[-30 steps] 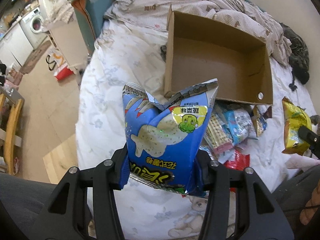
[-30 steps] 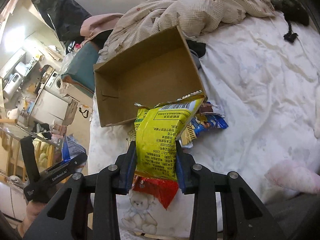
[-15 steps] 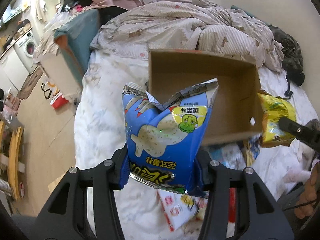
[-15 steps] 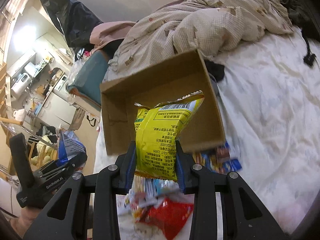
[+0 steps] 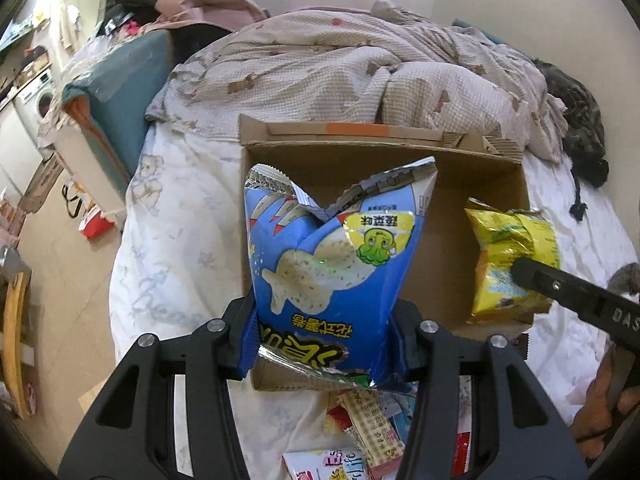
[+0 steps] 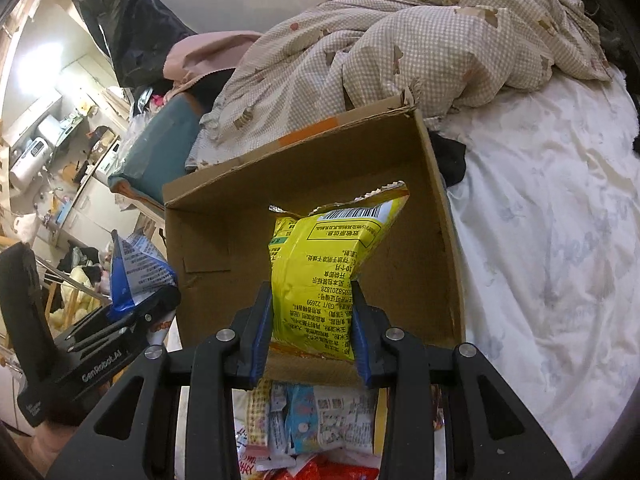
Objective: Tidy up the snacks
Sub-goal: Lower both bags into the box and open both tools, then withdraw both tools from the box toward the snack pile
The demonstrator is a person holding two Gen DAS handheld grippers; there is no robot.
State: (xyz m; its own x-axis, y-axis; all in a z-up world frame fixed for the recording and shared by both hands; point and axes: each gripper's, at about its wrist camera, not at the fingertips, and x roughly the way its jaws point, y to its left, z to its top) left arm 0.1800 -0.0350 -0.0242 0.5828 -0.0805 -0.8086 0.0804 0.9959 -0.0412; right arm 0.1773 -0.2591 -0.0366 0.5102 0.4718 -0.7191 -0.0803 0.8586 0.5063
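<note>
My left gripper (image 5: 324, 336) is shut on a blue snack bag (image 5: 332, 264) with a green octopus on it, held upright over the near wall of an open cardboard box (image 5: 460, 176). My right gripper (image 6: 312, 332) is shut on a yellow snack bag (image 6: 324, 268), also held over the box (image 6: 224, 232). The yellow bag (image 5: 508, 260) and the right gripper's finger show at the right of the left wrist view, above the box's right side. In the right wrist view the blue bag (image 6: 136, 268) and the left gripper (image 6: 136, 312) appear at the left.
The box lies on a white printed bedsheet (image 5: 176, 240). A pile of loose snack packets (image 6: 312, 420) lies just in front of it. A checked duvet (image 5: 340, 68) is bunched behind the box. The bed's left edge drops to the floor (image 5: 60, 272). A dark cloth (image 5: 580, 136) lies far right.
Both grippers have moved forward over the bed with their bags. The box, once ahead of them, now lies right beneath the bags, and the snack pile has slid to the lower edge.
</note>
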